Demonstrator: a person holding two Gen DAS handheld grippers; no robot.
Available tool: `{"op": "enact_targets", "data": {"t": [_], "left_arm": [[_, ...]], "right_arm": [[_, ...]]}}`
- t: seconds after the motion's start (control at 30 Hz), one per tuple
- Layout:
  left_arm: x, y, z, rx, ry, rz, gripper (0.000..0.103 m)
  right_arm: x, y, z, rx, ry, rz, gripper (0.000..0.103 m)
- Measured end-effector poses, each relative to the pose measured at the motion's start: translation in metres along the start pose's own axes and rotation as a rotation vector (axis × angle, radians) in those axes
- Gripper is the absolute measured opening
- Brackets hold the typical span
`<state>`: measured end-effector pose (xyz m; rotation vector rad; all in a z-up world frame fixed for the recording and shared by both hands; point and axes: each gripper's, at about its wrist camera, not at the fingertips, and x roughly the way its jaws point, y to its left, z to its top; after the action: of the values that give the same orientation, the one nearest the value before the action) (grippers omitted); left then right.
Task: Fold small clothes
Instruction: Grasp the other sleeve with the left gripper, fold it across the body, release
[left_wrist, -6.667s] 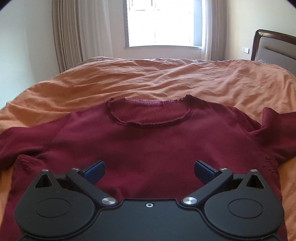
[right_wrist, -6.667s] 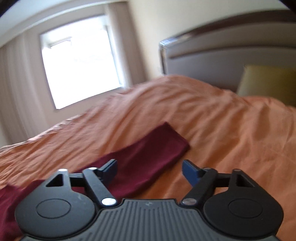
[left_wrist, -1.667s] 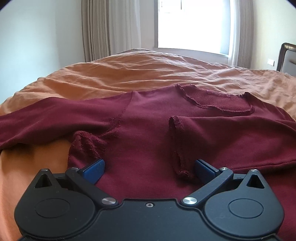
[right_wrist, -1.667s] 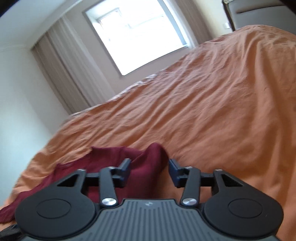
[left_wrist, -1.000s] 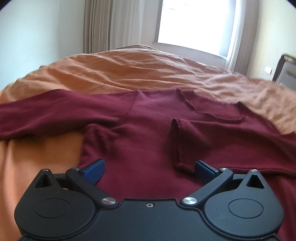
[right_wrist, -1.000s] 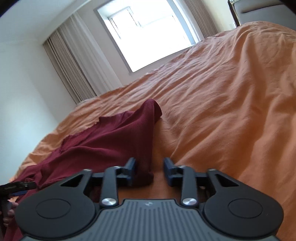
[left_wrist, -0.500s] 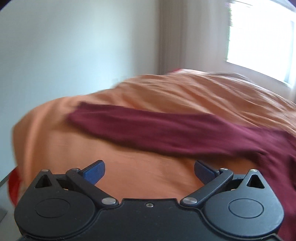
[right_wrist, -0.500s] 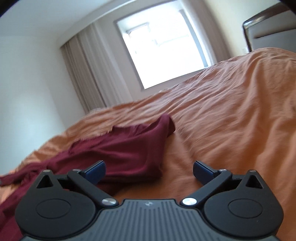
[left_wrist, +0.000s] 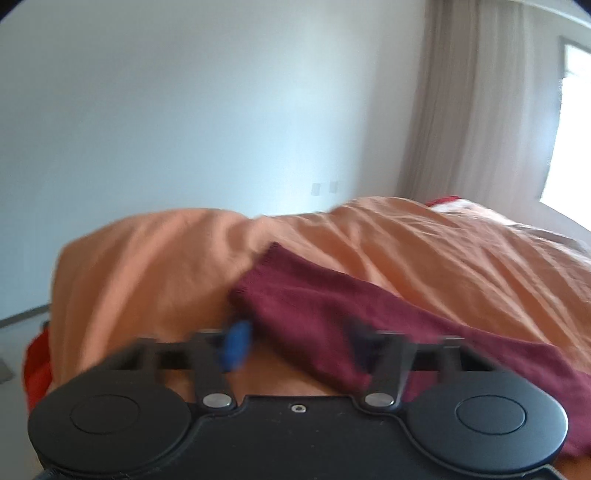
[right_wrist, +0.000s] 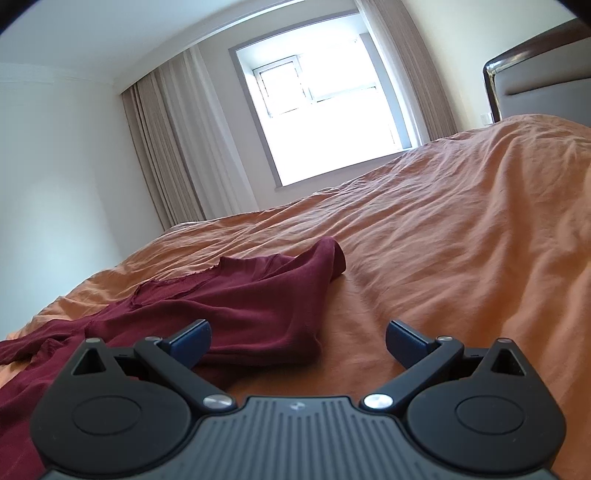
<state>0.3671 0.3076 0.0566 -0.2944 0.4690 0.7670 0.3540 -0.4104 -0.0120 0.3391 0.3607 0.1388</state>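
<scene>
Spread wide, the jaws of the right gripper (right_wrist: 297, 338) hover low over the bed (right_wrist: 461, 236), its blue-tipped fingers (right_wrist: 190, 339) gripping nothing; the left-hand one sits at the edge of the maroon sweater (right_wrist: 236, 302), the other over bare orange cover. In the right wrist view the sweater lies spread on the bedspread to the left of centre, with the neckline facing the window (right_wrist: 325, 107) and one folded corner standing up in a small peak near the middle of the bed. A dark headboard (right_wrist: 532, 77) rises at the far right, and beige curtains (right_wrist: 166, 147) hang beside the window.

On the left gripper (left_wrist: 295, 341) the jaws are blurred by motion; they stand partly apart on either side of the sweater's sleeve (left_wrist: 332, 306), and whether they already pinch the cloth cannot be told. The sleeve runs diagonally from the cuff near the left finger toward the lower right, lying flat on the orange cover near the bed's edge. Something red (left_wrist: 35, 369) shows beside the bed at lower left, too blurred to identify, with a pale wall (left_wrist: 203, 103) behind.
</scene>
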Motion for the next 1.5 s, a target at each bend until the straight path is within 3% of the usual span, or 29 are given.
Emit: {"op": "enact_targets", "data": {"t": [0.03,0.1,0.3,0.47,0.73,0.93,1.07,1.2,1.4,1.5], "left_arm": [[0.003,0.002,0.002,-0.006,-0.001,0.024,0.015],[0.004,0.003,0.002,-0.017,-0.019,0.041,0.006],[-0.015,-0.009,0.005,0.014,-0.103,0.041,0.003],[-0.05,-0.042,0.024,0.108,-0.21,-0.026,0.003],[-0.148,-0.137,0.037,0.297,-0.413,-0.255,0.003],[-0.215,-0.216,0.002,0.493,-0.453,-0.493,0.003],[-0.244,-0.262,-0.046,0.623,-0.409,-0.622,0.003],[-0.246,-0.294,-0.103,0.722,-0.35,-0.706,0.003],[-0.232,-0.321,-0.178,0.735,-0.231,-0.771,0.003],[-0.217,-0.331,-0.195,0.715,-0.157,-0.782,0.004]], "right_arm": [[0.0,-0.001,0.0,0.004,-0.001,0.001,0.103],[0.0,-0.002,0.0,0.009,0.001,0.002,0.103],[0.001,-0.006,0.0,0.023,0.008,0.008,0.103],[0.0,-0.009,-0.001,0.037,0.005,0.018,0.103],[-0.004,-0.013,-0.001,0.062,-0.018,0.033,0.103],[-0.008,-0.017,-0.001,0.09,-0.041,0.048,0.103],[-0.01,-0.019,-0.002,0.111,-0.056,0.051,0.103],[-0.011,-0.021,-0.002,0.12,-0.062,0.053,0.103],[-0.011,-0.021,-0.002,0.121,-0.063,0.053,0.103],[-0.01,-0.021,-0.003,0.123,-0.061,0.052,0.103]]}}
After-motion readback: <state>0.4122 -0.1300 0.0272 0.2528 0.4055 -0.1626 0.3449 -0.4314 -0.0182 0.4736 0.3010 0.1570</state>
